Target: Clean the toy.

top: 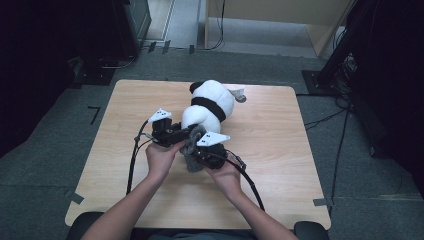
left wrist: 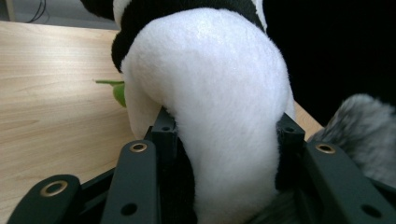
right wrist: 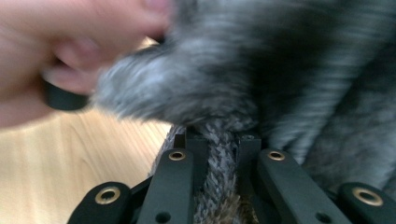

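Note:
A white and black panda plush (top: pixel 212 102) lies on the wooden table (top: pixel 280 170), its head toward the far edge. My left gripper (top: pixel 189 132) is shut on the plush's white lower body (left wrist: pixel 210 93), which bulges out between the jaws (left wrist: pixel 226 135). A grey furry garment (top: pixel 191 152) hangs at the plush's near end. My right gripper (top: pixel 196 150) is shut on a grey knitted strip of it (right wrist: pixel 219 182), pinched tight at the tips (right wrist: pixel 219 140). The garment's fluffy part (right wrist: pixel 280 70) is blurred. The person's left hand (right wrist: pixel 70 42) is close beside it.
A small green piece (left wrist: pixel 116 91) pokes out beside the plush on the tabletop. Both cables (top: pixel 132 160) trail back across the table toward the person. Around the table are dark stands (top: pixel 345 45), floor cables and a pale wooden panel (top: pixel 280 12).

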Demonstrator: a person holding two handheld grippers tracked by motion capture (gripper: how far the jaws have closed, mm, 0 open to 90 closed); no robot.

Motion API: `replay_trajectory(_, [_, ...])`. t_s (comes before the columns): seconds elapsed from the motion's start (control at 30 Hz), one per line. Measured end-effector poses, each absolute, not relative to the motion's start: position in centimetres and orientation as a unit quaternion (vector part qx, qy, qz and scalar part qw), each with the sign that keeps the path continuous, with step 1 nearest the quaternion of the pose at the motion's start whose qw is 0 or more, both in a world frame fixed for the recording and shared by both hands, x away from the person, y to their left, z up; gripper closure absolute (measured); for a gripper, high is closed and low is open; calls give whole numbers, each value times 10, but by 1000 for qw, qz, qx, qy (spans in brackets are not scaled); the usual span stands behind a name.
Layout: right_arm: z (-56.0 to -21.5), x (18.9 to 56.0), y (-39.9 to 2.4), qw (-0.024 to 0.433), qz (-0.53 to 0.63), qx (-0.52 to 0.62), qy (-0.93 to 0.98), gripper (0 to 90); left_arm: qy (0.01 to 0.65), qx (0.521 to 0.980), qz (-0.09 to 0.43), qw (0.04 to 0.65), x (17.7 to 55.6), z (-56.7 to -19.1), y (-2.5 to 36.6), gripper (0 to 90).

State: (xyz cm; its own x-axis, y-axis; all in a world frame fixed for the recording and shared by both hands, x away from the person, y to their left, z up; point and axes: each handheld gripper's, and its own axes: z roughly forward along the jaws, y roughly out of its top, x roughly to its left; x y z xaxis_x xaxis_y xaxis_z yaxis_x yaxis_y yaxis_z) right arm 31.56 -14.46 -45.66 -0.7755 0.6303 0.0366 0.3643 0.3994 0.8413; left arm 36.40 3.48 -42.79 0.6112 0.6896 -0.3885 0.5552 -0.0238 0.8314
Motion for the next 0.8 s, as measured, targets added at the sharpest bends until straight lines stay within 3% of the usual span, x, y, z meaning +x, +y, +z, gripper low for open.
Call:
replay_trajectory(0.5, [-482,340,-172,157,387,346,840,822,446,690,14,570,374,-425,56,561])
replay_trajectory(0.8, [-471,354,-216,158,385,415,809,821,443,699,33,560,378,-424,67,561])
